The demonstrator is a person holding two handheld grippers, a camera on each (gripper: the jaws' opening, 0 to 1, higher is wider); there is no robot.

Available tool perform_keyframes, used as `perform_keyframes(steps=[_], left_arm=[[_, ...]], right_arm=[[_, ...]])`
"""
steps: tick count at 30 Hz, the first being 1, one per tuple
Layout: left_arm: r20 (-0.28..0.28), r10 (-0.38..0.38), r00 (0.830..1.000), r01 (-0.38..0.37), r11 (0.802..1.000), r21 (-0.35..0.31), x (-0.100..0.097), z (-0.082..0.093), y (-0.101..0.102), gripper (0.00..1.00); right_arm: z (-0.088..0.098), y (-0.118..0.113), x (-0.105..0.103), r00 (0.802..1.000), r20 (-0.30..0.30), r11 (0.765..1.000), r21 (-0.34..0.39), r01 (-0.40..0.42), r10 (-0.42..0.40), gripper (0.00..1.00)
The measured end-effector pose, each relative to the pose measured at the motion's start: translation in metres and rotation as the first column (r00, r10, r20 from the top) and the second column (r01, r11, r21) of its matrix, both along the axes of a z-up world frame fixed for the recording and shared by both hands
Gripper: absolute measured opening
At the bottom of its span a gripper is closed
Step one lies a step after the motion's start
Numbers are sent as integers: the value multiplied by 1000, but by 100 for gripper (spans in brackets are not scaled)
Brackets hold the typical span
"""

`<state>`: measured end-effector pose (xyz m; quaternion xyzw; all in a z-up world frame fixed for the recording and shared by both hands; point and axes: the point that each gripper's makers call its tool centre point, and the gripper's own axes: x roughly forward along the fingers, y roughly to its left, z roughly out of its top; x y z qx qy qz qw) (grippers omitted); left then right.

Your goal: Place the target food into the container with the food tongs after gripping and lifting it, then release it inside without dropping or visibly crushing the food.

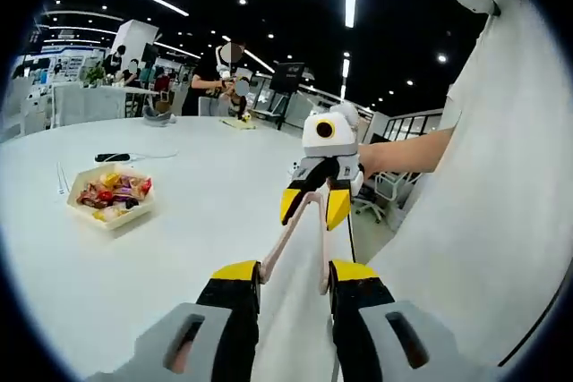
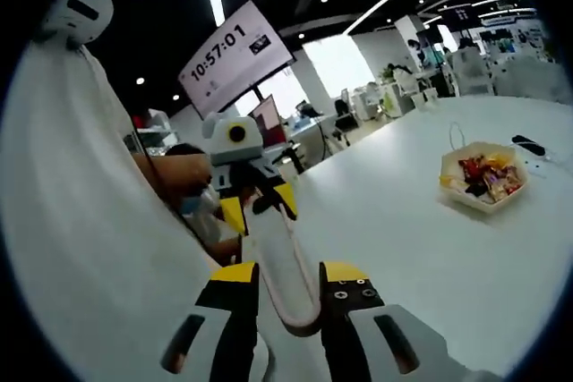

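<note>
With both the left gripper [image 1: 294, 276] and right gripper [image 2: 288, 282] clenched on opposite ends of the pale pink-white plastic food tongs [image 1: 300, 221], steady them before approaching the wrapped sweets in the cream hexagonal container [image 1: 110, 215] resting well apart on the white tabletop [image 1: 206, 212].

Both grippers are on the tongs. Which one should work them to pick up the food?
Right, likely. The right gripper holds the tongs at their closed bend, with the tips pointing away; the left gripper sits at the open tips.
</note>
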<state>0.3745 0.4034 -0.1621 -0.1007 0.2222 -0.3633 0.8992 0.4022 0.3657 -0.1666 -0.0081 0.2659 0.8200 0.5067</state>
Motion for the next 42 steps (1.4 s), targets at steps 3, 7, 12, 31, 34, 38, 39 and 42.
perform_keyframes(steps=[3,7,12,31,34,38,39,42], left_arm=[[-3,-15,1000,15,999,45,-2,-9,0,29],[-7,-17,1000,18,996,84,-2,-17,2,28],[-24,-22,999,25,985,172,-1,-35,4,28],[-58,39,998,-17,938,346,27,-72,24,27],[-73,40,997,-12,934,356,33,-74,27,27],[-86,47,995,-13,935,354,39,-82,31,25],[-91,49,995,-14,935,355,40,-84,31,25],[-95,53,994,-14,928,373,42,-89,33,26]], right_arm=[[-8,0,-2,999,37,1000,-17,-8,9,25],[-16,0,-2,999,52,1000,-28,-3,5,25],[-31,1,-1,993,115,998,-57,4,3,25],[-60,12,25,946,313,992,-66,106,-81,25],[-62,15,31,941,323,991,-56,125,-100,26],[-70,18,38,938,327,988,-63,143,-115,26],[-72,19,39,938,326,987,-65,145,-116,26],[-79,22,43,936,330,985,-73,156,-124,27]])
